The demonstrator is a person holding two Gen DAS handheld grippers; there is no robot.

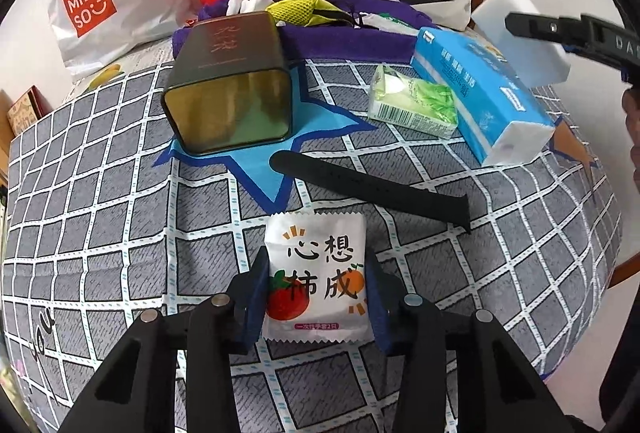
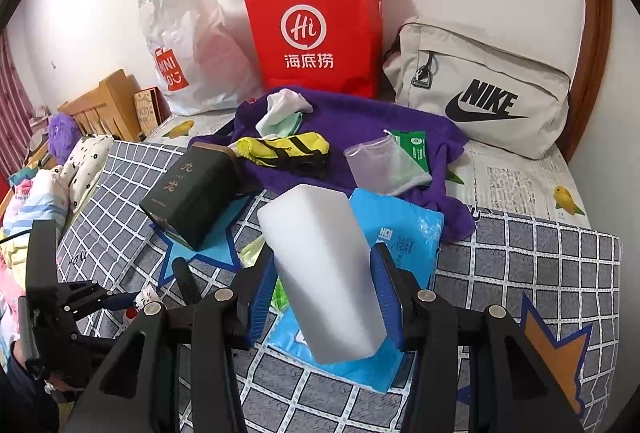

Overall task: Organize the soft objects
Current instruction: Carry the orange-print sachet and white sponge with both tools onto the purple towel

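My left gripper (image 1: pixel 316 293) is shut on a white sachet (image 1: pixel 316 273) printed with tomato and orange pictures, low over the checked bedspread. My right gripper (image 2: pixel 324 285) is shut on a white foam block (image 2: pixel 324 265) and holds it above the blue tissue pack (image 2: pixel 404 229). That block also shows at the right in the left wrist view (image 1: pixel 516 33), above the blue tissue pack (image 1: pixel 480 89). A purple towel (image 2: pixel 360 121) lies at the back with a white sock (image 2: pixel 280 109), a yellow-black pouch (image 2: pixel 284 149) and a mesh pouch (image 2: pixel 384 161) on it.
A dark square tin (image 1: pixel 232 81) lies on its side on a blue star. A black watch strap (image 1: pixel 368 185) and a green tissue packet (image 1: pixel 416 101) lie near the tissue pack. A Miniso bag (image 2: pixel 180 45), red paper bag (image 2: pixel 316 29) and Nike bag (image 2: pixel 480 89) stand against the wall.
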